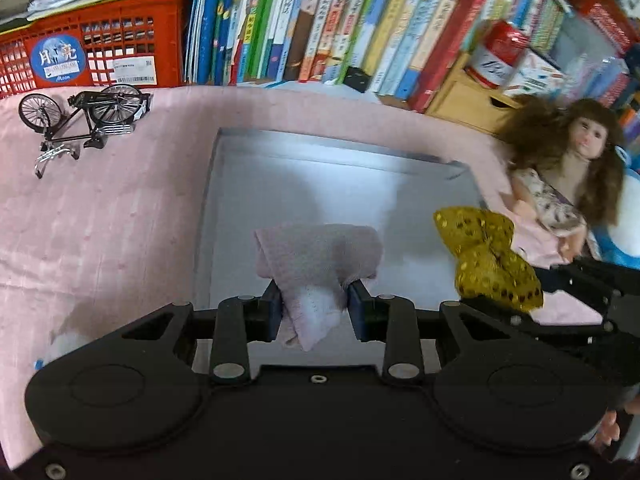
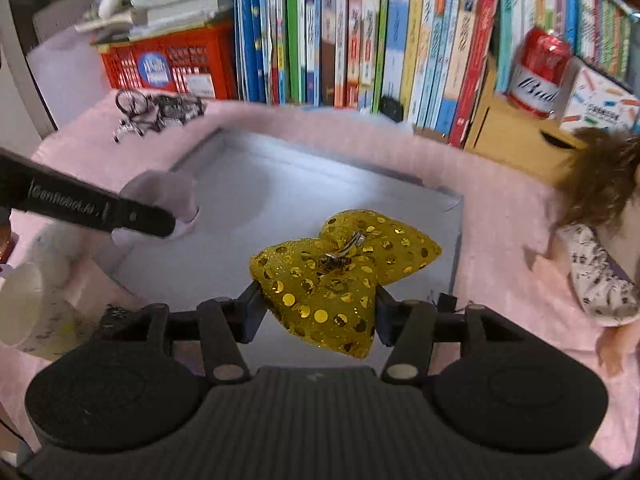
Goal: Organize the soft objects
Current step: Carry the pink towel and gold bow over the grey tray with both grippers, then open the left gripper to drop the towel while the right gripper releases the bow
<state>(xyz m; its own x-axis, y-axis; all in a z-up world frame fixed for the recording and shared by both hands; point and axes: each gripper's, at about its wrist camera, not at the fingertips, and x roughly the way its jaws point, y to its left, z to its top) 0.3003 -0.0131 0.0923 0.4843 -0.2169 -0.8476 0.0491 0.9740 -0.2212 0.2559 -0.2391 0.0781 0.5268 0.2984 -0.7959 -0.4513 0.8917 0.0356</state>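
My left gripper [image 1: 316, 306] is shut on a folded pale pink cloth [image 1: 316, 256] and holds it over the near part of a grey metal tray [image 1: 320, 176]. My right gripper [image 2: 318, 308] is shut on a gold sequinned bow [image 2: 340, 272] and holds it over the tray's [image 2: 280, 200] near right part. The bow [image 1: 488, 256] also shows at the right of the left wrist view. The left gripper's finger and the cloth [image 2: 160, 196] show at the left of the right wrist view.
The tray lies on a pink bedspread [image 1: 100, 220]. A toy bicycle [image 1: 84, 116] lies at the far left. A doll [image 1: 568, 172] lies to the right of the tray. Books [image 1: 320, 20], a red crate [image 1: 100, 48] and a red can [image 2: 536, 72] line the back. A white cup [image 2: 20, 304] lies near left.
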